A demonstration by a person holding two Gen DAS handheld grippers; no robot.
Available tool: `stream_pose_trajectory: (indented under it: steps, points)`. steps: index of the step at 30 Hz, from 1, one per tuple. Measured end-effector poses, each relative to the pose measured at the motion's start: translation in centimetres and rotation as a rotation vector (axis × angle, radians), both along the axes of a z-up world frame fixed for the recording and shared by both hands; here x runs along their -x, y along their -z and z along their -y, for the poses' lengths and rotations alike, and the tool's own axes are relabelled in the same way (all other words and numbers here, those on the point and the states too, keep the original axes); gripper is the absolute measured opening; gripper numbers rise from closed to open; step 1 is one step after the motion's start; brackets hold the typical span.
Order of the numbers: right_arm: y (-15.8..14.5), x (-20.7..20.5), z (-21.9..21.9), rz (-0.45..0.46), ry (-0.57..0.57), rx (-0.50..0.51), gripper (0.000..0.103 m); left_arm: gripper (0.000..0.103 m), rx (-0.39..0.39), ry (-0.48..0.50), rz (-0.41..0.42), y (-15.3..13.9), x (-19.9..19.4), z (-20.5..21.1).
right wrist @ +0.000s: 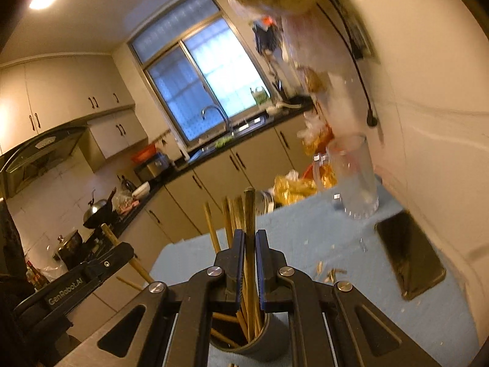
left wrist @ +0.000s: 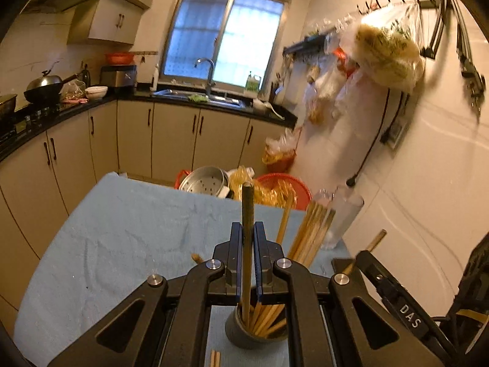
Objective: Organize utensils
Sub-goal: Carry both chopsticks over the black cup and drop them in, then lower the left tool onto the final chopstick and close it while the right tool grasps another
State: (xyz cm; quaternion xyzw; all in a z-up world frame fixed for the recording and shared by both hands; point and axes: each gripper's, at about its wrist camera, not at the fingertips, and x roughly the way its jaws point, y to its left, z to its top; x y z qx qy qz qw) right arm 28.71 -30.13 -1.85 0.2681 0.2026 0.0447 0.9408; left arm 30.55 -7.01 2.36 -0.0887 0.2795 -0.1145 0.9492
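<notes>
A dark round cup (left wrist: 255, 331) stands on the blue cloth, holding several wooden chopsticks (left wrist: 308, 235). My left gripper (left wrist: 247, 229) is shut on one dark chopstick (left wrist: 247, 208), held upright with its lower end in the cup. In the right wrist view my right gripper (right wrist: 250, 237) is shut on a dark chopstick (right wrist: 250, 211), also upright over the cup (right wrist: 269, 341) among the other chopsticks (right wrist: 227, 217). The right gripper's body shows at the left view's right edge (left wrist: 394, 293). A clear glass (left wrist: 342, 217) stands empty near the wall; it also shows in the right wrist view (right wrist: 356, 177).
A blue cloth (left wrist: 122, 229) covers the table. A dark flat phone-like slab (right wrist: 409, 250) lies by the wall. Small debris (right wrist: 331, 272) lies on the cloth. Two chopstick tips (left wrist: 215, 359) lie in front of the cup. Baskets and a steamer pot (left wrist: 207, 182) sit beyond the table.
</notes>
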Motion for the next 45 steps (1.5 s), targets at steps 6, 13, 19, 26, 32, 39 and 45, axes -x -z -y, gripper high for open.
stream_pose_trajectory:
  steps: [6, 13, 19, 26, 32, 39, 45]
  points:
    - [1.1, -0.2, 0.2, -0.035, -0.054, -0.065, 0.012, 0.035, -0.004, 0.068, -0.061, 0.2, 0.1, -0.3]
    - [0.2, 5.8, 0.7, -0.022, -0.084, -0.095, 0.030, 0.054, -0.025, 0.043, -0.007, -2.0, 6.8, -4.8]
    - [1.2, 12.8, -2.4, -0.066, -0.209, -0.023, 0.031, 0.058, -0.036, 0.001, -0.159, 1.6, 13.1, -9.3]
    - [7.3, 15.9, -5.4, -0.258, -0.314, -0.068, 0.030, 0.058, -0.037, -0.029, -0.329, 7.3, 16.8, -11.4]
    - [8.9, 15.0, -7.4, -0.354, -0.346, 0.017, 0.030, 0.058, -0.039, -0.032, -0.369, 8.5, 17.2, -11.4]
    - [10.3, 10.8, -9.8, -0.466, -0.401, 0.079, 0.026, 0.058, -0.047, -0.031, -0.404, 9.7, 15.6, -11.4]
    - [11.8, 5.9, -11.6, -0.548, -0.421, 0.135, 0.021, 0.058, -0.046, -0.019, -0.432, 10.8, 13.8, -11.5]
